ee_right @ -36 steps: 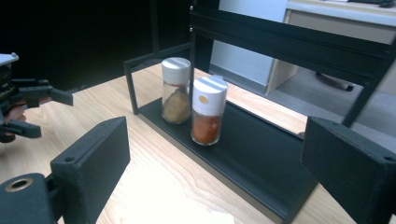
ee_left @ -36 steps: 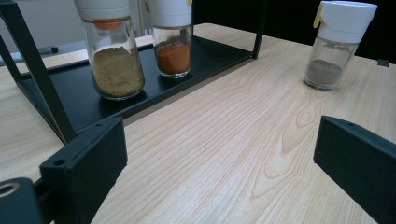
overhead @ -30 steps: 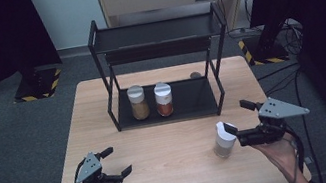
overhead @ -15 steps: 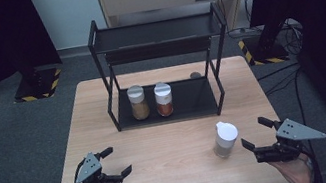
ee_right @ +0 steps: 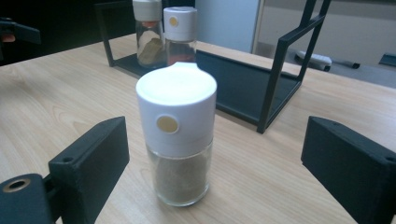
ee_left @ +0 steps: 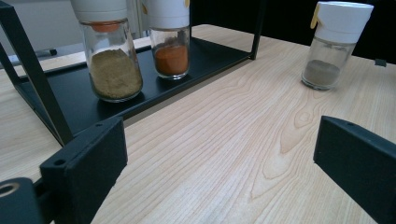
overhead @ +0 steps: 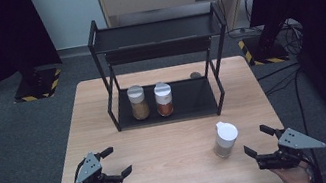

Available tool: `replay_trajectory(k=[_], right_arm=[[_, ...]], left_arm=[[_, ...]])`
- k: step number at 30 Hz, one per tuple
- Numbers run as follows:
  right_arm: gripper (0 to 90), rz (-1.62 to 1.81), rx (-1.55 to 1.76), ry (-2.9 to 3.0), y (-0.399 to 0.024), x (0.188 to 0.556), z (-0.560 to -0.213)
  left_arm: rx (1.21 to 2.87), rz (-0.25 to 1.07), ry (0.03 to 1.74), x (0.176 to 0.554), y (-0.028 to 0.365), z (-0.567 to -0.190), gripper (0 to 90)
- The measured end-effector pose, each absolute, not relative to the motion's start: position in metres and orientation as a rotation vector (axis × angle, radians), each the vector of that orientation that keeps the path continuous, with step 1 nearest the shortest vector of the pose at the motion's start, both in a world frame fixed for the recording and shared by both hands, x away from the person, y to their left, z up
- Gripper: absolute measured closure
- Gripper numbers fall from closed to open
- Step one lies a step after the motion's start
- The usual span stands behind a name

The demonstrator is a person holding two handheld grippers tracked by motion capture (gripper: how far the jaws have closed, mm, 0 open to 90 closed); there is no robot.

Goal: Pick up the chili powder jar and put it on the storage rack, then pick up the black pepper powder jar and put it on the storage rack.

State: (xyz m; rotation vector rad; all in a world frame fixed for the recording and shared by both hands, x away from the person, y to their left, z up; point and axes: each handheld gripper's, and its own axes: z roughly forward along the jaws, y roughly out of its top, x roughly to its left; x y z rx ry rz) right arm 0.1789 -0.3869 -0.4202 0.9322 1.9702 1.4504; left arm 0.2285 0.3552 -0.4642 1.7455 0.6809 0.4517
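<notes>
Near the front edge of the worktop (overhead: pixel 107 132), the left hand-held gripper (overhead: pixel 118 161) and the right hand-held gripper (overhead: pixel 256 142) both sit with jaws spread wide, holding nothing. Just left of the right one, with bare wood all round it, stands a glass jar (overhead: pixel 225 139) with a white cap and greyish-brown powder. Farther back is a black rack (overhead: pixel 161 66), its lower shelf holding a tan-filled jar (overhead: pixel 138 102) beside an orange-filled jar (overhead: pixel 163 99).

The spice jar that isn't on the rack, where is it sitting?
In the high view the loose spice jar stands upright on the table's right front part, just left of the open right gripper, forward of the black rack.
</notes>
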Motion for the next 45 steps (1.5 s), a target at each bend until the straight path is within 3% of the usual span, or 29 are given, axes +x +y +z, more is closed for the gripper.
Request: replay_trajectory(k=[45], right_arm=[[5.8, 1.5, 0.972, 1.959, -0.392, 0.176, -0.415]], left_arm=[[1.749, 0.44, 0.69, 0.229, 0.355, -0.464, 1.8]])
